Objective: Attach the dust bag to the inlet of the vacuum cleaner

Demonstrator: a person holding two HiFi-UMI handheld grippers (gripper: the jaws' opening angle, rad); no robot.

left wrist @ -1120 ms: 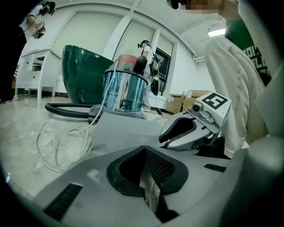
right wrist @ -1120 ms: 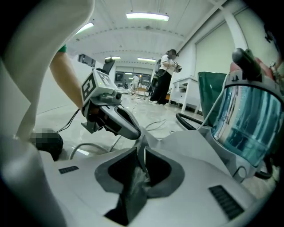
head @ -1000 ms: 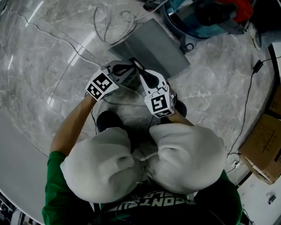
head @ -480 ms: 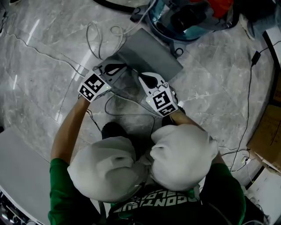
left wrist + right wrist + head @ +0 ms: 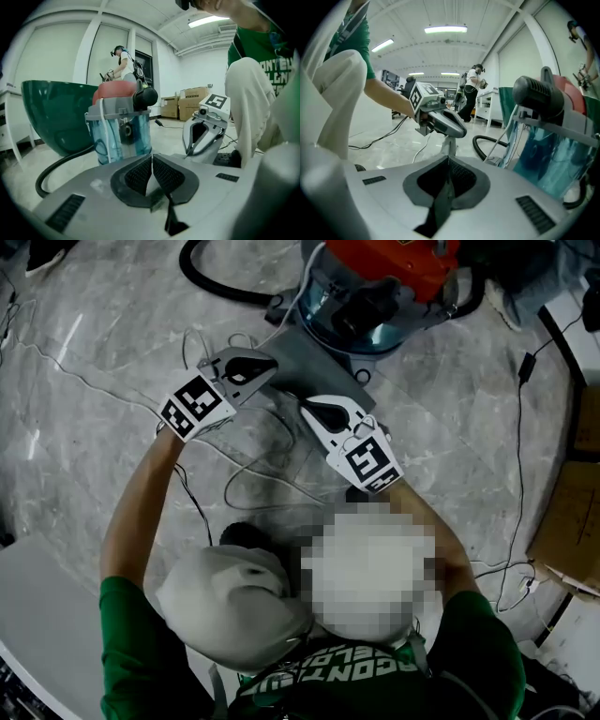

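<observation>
The vacuum cleaner [image 5: 384, 287], with a red top and a clear blue canister, stands on the marble floor at the top of the head view. The grey dust bag [image 5: 314, 371] hangs just in front of it, held at two edges. My left gripper [image 5: 267, 367] is shut on the bag's left edge, my right gripper [image 5: 305, 407] on its near edge. In the left gripper view a pale strip of bag [image 5: 152, 185] sits between the closed pads, with the vacuum cleaner [image 5: 123, 126] straight ahead. The right gripper view shows a dark strip of bag [image 5: 440, 201] pinched between closed pads.
A black hose [image 5: 216, 277] curls left of the vacuum. White cable [image 5: 253, 465] loops on the floor under my arms, and a black cable [image 5: 520, 427] runs at the right. A cardboard box [image 5: 577, 512] sits at the right edge. A green tub [image 5: 56, 117] stands behind the vacuum.
Both grippers have carried the dust bag forward toward the vacuum cleaner. The vacuum now shows in full at the top of the head view. Both stay shut.
</observation>
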